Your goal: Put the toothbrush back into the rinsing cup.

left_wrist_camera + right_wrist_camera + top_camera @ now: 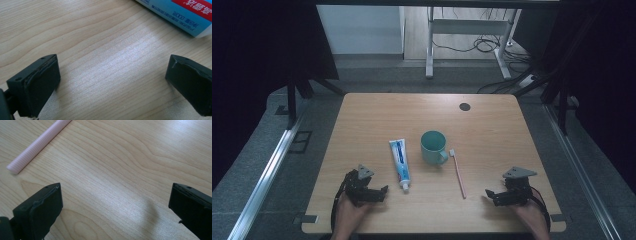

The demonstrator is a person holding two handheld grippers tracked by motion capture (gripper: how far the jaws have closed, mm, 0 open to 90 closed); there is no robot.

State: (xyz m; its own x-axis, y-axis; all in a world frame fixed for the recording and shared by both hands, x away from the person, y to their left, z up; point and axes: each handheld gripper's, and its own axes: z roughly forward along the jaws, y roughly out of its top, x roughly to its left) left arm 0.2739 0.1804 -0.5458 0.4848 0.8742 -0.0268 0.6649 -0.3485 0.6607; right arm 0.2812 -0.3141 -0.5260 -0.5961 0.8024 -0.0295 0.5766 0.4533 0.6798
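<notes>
Nothing looks picked up yet: both the left tongs and right tongs rest spread and empty on the surface, tube just beside the left, toothbrush near the right, mug beyond, between them.
</notes>
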